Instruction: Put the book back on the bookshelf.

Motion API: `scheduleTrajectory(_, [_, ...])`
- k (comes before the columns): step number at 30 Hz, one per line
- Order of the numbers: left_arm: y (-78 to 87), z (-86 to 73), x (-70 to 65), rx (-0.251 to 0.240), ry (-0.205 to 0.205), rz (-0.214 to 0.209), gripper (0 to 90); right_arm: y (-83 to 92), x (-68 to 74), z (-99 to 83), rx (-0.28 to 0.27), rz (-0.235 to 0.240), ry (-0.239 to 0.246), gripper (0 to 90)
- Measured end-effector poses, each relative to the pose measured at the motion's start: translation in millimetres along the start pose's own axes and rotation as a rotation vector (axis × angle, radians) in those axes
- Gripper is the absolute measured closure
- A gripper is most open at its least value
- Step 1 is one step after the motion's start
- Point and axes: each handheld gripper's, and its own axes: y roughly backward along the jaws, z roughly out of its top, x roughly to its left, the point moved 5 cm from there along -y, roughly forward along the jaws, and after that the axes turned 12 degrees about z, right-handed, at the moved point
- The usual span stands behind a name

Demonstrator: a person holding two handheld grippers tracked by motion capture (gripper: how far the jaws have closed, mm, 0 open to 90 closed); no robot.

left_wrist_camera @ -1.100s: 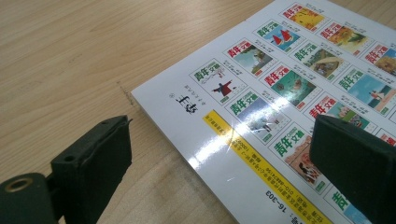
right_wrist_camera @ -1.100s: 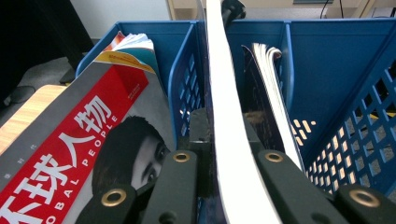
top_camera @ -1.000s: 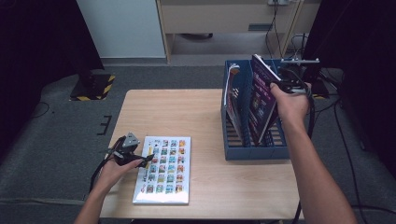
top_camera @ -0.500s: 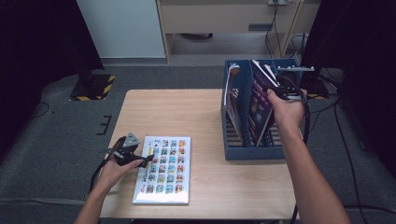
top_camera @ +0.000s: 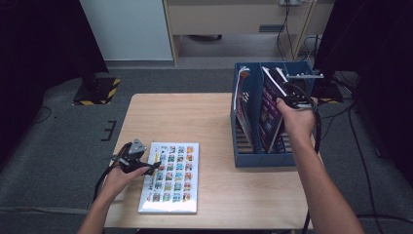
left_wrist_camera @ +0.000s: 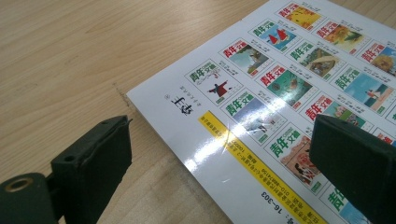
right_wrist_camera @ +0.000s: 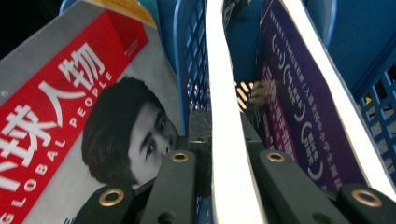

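Observation:
A white magazine (top_camera: 170, 176) printed with rows of small cover pictures lies flat at the table's front left. My left gripper (top_camera: 146, 168) rests at its left edge. In the left gripper view it (left_wrist_camera: 224, 158) is open, with its jaws standing wide apart over the corner of the magazine (left_wrist_camera: 280, 93). A purple magazine (top_camera: 268, 114) stands tilted in a blue slotted file rack (top_camera: 263, 158) at the right. My right gripper (top_camera: 287, 100) holds its top edge. In the right gripper view the gripper (right_wrist_camera: 219, 126) is shut on the white edge of the purple magazine (right_wrist_camera: 294, 107).
A grey and red magazine with a face on its cover (right_wrist_camera: 79, 121) leans in the rack's left slot (top_camera: 242, 105), behind a blue mesh divider (right_wrist_camera: 191, 60). Bare wooden tabletop (top_camera: 185, 117) lies between the white magazine and the rack. Cables trail on the floor at the right.
My right hand has sunk slightly, taking the purple magazine a little deeper into the rack. The left hand and the white magazine have not moved.

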Motion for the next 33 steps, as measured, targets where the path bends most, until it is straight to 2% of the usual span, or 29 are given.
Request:
scheduleTrajectory(6, [0.0,0.7,-0.5,-0.003,0.004,0.0,5.6,1.6,2.2,-3.7,0.079,0.004,0.008,79.9])
scheduleTrajectory(11, [0.6,1.0,0.0,-0.006,0.003,0.0,5.6,1.9,5.0,-2.7,0.124,0.016,-0.002,78.4])
scheduleTrajectory(26, [1.6,1.9,1.2,-0.012,0.005,0.001,5.5,-2.2,9.9,7.6,0.202,0.043,-0.006,70.4])
scheduleTrajectory(33, [2.3,2.2,1.5,-0.016,0.009,0.001,5.6,-12.0,10.2,16.6,0.231,0.032,-0.005,75.1])
